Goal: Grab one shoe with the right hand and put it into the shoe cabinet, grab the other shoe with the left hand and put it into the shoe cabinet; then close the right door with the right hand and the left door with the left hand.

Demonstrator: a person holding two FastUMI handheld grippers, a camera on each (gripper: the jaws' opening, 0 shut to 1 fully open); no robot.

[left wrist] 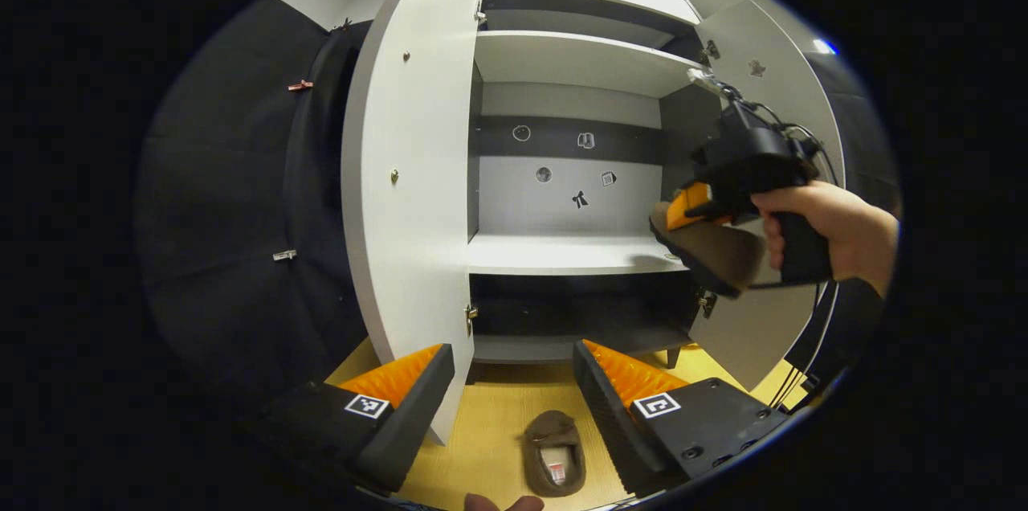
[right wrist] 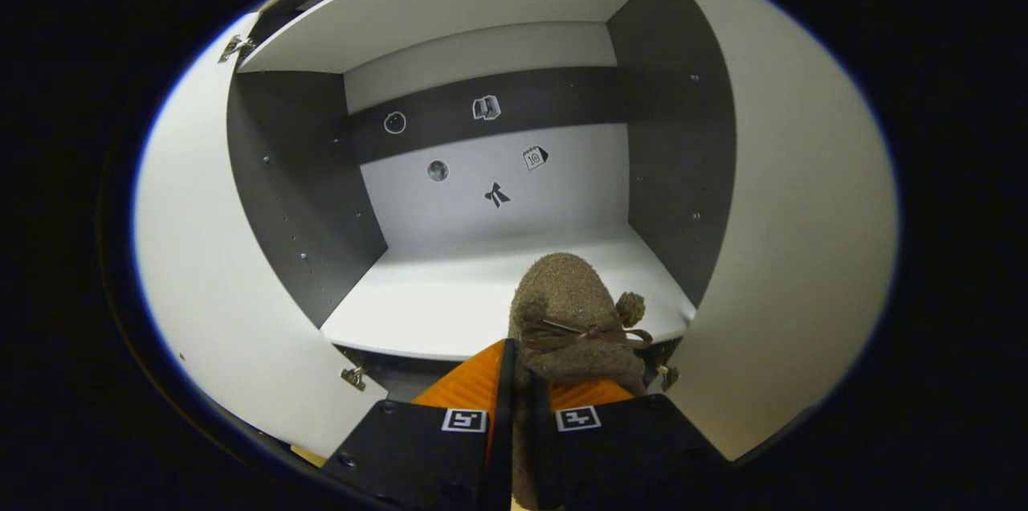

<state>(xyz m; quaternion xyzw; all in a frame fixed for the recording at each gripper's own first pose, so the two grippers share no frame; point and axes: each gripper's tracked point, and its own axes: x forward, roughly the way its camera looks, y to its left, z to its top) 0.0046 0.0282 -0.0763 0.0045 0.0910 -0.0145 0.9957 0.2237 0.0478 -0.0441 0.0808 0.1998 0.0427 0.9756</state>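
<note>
Left gripper view: my left gripper [left wrist: 514, 382] hangs with its jaws spread wide and nothing between them, above the yellow floor [left wrist: 490, 423] in front of the shoe cabinet [left wrist: 562, 173]. One brown shoe [left wrist: 554, 452] lies on that floor just before the cabinet's bottom front edge, toe toward the cabinet. Both doors stand open: the left door [left wrist: 409, 173] swings out beside my left finger, the right door [left wrist: 763, 133] angles away at the cabinet's far side. My right hand [left wrist: 827, 226] holds the right gripper [left wrist: 699, 206] at the right front corner of the middle shelf [left wrist: 562, 254], the other shoe [left wrist: 711, 254] pinched in it, sole tilted.

Right gripper view: my right gripper [right wrist: 526, 382] has its jaws clamped on the heel of that other shoe [right wrist: 574, 318], whose toe reaches over the front edge of the middle shelf [right wrist: 450, 302], near its right end. The open doors flank the compartment on both sides.
</note>
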